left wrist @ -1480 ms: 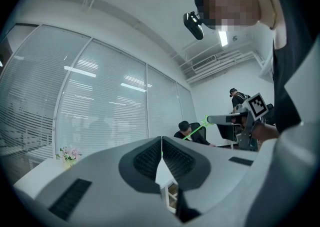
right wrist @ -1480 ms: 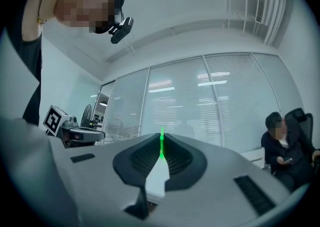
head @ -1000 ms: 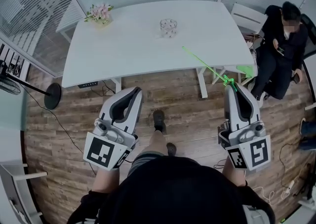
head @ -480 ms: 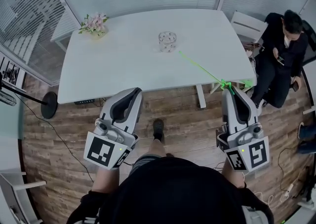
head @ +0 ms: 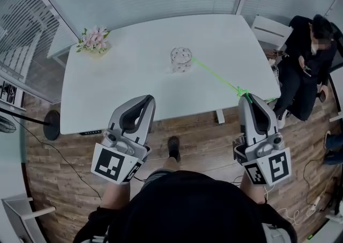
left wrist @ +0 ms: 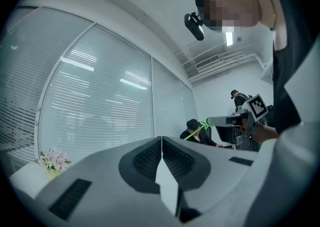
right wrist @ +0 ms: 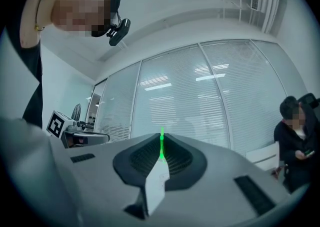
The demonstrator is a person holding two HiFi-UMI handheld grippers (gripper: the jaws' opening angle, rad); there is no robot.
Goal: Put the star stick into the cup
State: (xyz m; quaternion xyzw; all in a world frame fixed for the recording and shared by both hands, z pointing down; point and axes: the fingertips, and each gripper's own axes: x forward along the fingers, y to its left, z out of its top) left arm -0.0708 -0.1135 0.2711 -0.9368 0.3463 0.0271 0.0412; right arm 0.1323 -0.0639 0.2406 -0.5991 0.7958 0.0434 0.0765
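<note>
A clear glass cup (head: 181,59) stands near the middle of the white table (head: 123,86). My right gripper (head: 246,99) is shut on the thin green star stick (head: 217,76) at its star end. The stick slants up and to the left over the table, and its far tip lies close to the cup's right side. In the right gripper view the green stick (right wrist: 161,147) is pinched between the dark pads. My left gripper (head: 147,100) hangs over the table's near edge, shut and empty, its pads (left wrist: 150,156) pressed together. The left gripper view shows the right gripper (left wrist: 235,119) holding the stick.
A small pot of pink flowers (head: 94,39) sits at the table's far left corner. A person in dark clothes (head: 305,60) sits to the right beside a white chair (head: 269,21). A fan base (head: 52,124) and cables lie on the wooden floor at left.
The table has come nearer in the head view. The stick's tip has moved from over the table's right part to right beside the cup. Both grippers stayed shut.
</note>
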